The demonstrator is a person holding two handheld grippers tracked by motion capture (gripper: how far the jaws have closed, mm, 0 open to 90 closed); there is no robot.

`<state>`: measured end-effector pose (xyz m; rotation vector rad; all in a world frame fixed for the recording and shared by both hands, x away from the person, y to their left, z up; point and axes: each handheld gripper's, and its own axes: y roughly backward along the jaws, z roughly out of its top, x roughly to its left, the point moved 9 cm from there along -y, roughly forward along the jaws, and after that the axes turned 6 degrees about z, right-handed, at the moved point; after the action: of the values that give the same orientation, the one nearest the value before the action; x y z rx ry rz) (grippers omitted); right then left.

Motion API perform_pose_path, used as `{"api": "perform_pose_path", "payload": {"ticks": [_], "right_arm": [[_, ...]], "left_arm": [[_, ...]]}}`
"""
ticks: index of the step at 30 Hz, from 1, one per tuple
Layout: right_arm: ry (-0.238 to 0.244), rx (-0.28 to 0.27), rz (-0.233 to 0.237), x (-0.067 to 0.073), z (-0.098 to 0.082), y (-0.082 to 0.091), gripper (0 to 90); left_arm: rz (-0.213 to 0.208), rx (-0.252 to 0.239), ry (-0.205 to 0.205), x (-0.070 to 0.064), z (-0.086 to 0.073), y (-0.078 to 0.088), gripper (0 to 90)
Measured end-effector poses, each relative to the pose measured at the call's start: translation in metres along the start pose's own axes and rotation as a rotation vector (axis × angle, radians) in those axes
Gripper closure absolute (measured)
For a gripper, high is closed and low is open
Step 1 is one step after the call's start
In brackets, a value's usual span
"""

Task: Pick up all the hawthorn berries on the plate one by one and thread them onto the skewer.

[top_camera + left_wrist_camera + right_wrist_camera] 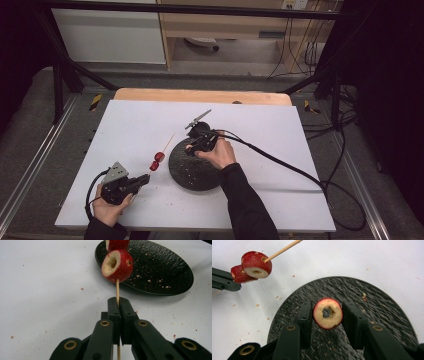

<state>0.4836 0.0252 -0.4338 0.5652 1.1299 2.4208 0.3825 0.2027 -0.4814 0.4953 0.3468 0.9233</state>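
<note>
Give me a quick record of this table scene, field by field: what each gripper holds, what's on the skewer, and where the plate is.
left gripper: shut on the skewer, near its lower end
skewer: thin wooden stick, carries two red fruit pieces threaded side by side
right gripper: shut on a cored fruit slice, held above the plate
fruit slice: red skin, pale flesh, hole through the middle
plate: round, black, textured, with crumbs on it, lying on the white table
table: scattered crumbs around the plate
</note>
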Motion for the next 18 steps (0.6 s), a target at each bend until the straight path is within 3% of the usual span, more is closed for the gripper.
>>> {"api": "perform_pose_path", "payload": {"ticks": [5, 9, 18], "right_arm": [[-0.047, -0.057, 0.008, -0.004, -0.008, 0.012, 62.5], [-0.092, -0.137, 0.023, -0.006, -0.014, 0.023, 62.5], [-0.217, -0.401, 0.113, -0.005, -0.026, 0.051, 62.5]], "left_arm": [[-0.003, -0.004, -0.001, -0.002, 0.001, 0.000, 88.1], [-0.006, -0.005, -0.001, -0.004, 0.003, -0.002, 88.1], [-0.017, -0.012, -0.023, -0.018, 0.010, -0.006, 88.1]]}}
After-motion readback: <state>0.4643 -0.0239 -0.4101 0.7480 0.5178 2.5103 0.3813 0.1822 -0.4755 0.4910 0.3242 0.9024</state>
